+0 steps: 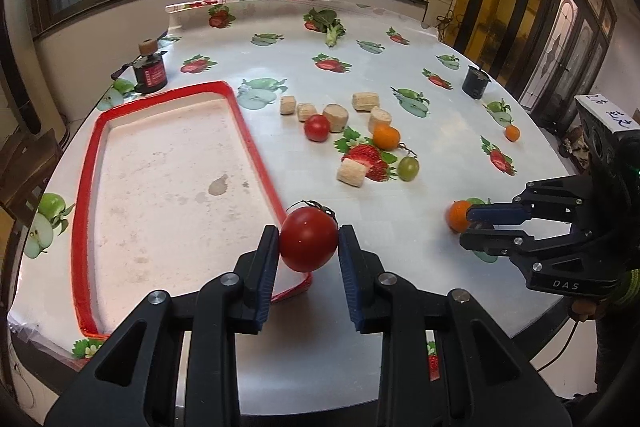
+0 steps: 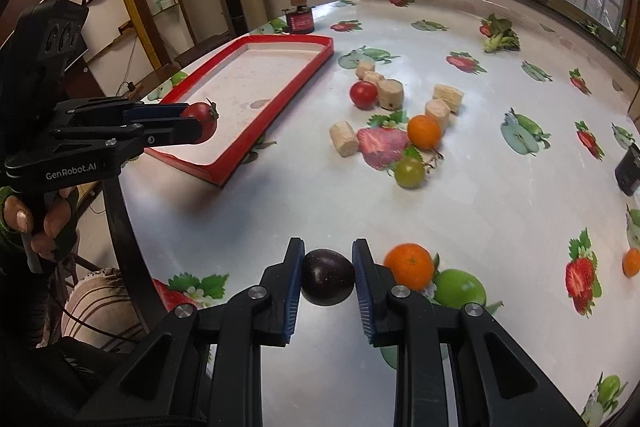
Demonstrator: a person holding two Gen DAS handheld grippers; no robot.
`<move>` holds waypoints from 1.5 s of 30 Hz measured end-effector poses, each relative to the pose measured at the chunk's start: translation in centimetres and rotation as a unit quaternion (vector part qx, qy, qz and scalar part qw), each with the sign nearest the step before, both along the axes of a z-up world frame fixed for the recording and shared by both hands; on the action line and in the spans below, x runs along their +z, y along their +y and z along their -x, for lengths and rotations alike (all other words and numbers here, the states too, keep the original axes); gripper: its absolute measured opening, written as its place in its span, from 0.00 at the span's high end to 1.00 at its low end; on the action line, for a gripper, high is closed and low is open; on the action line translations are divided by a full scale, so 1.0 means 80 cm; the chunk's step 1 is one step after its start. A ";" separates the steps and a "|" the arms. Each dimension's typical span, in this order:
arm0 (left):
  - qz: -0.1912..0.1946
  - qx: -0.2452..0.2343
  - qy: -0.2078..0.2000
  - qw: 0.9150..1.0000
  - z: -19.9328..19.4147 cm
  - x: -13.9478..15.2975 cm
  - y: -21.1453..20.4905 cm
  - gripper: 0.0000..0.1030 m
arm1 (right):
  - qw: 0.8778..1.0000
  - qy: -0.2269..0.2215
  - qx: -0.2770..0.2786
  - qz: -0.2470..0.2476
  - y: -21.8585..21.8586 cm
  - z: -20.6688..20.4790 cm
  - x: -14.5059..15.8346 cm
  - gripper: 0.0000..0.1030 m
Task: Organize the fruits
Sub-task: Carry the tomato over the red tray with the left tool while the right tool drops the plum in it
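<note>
My left gripper (image 1: 308,241) is shut on a red tomato (image 1: 308,245) and holds it above the near right corner of the red-rimmed tray (image 1: 160,195); the same tomato (image 2: 202,121) shows in the right wrist view. My right gripper (image 2: 327,277) is shut on a dark purple plum (image 2: 327,277) just over the table. An orange (image 2: 410,265) lies right beside it. Mid-table lie another tomato (image 1: 317,127), an orange (image 1: 386,137) and a green tomato (image 1: 408,168). A small orange (image 1: 512,133) sits far right.
Several cork-like cylinders (image 1: 352,171) lie among the fruit. A dark red jar (image 1: 150,73) stands behind the tray, a black cup (image 1: 475,82) at the far right, a leafy vegetable (image 1: 330,25) at the back. The round table (image 1: 300,327) has a fruit-print cloth.
</note>
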State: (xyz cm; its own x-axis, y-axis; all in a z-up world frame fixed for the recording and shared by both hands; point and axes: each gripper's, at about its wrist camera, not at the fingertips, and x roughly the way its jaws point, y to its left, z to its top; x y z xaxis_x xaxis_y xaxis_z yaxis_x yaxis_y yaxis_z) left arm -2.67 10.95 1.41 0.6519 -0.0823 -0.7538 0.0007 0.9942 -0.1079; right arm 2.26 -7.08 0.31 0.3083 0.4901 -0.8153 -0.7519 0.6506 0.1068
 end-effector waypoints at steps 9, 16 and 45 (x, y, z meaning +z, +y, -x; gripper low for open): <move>-0.003 0.042 -0.002 0.999 0.011 0.001 0.047 0.73 | 0.999 -0.002 0.035 -0.015 0.054 -0.002 0.011 0.76; -0.004 0.066 0.000 0.998 0.020 -0.002 0.075 0.73 | 0.998 -0.006 0.054 -0.022 0.089 -0.011 0.017 0.76; 0.007 0.118 0.070 0.990 0.012 -0.068 0.155 0.73 | 0.988 0.054 0.145 0.007 0.260 -0.033 -0.062 0.76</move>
